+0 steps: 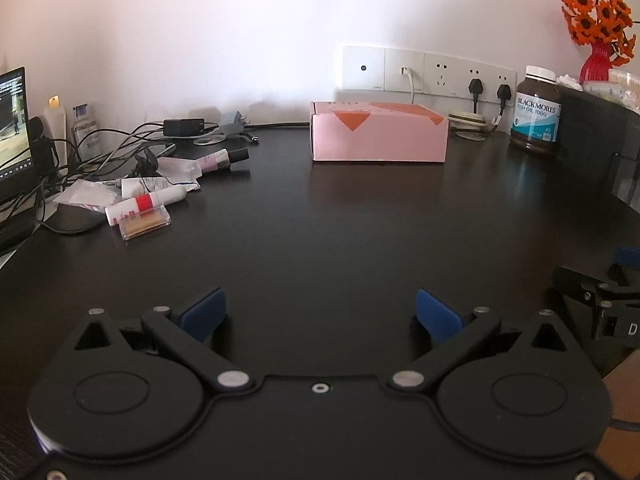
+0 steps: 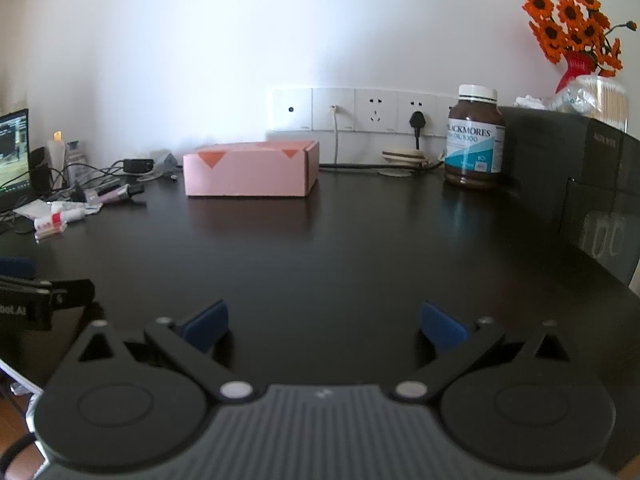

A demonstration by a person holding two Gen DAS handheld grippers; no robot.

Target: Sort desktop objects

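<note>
A pink cardboard box [image 1: 378, 132] [image 2: 250, 174] stands closed at the back of the dark desk [image 1: 320, 220]. To its left lies a small heap: a white tube with a red band [image 1: 146, 202] [image 2: 56, 218], a clear flat case [image 1: 146, 226], a pink tube with a black cap [image 1: 224, 159] [image 2: 120, 193] and crumpled wrappers [image 1: 86, 194]. A brown Blackmores bottle [image 1: 536, 110] [image 2: 474, 142] stands back right. My left gripper [image 1: 320, 314] is open above the near desk, holding nothing. My right gripper [image 2: 324, 326] is open too, and empty.
Tangled cables and a black adapter [image 1: 184, 126] lie behind the heap, beside a laptop screen [image 1: 14, 120]. Wall sockets [image 1: 428, 74] with plugs line the back. A black cabinet [image 2: 580, 172] carries a red vase of orange flowers [image 2: 572, 36]. The other gripper shows at each view's edge [image 1: 600, 296].
</note>
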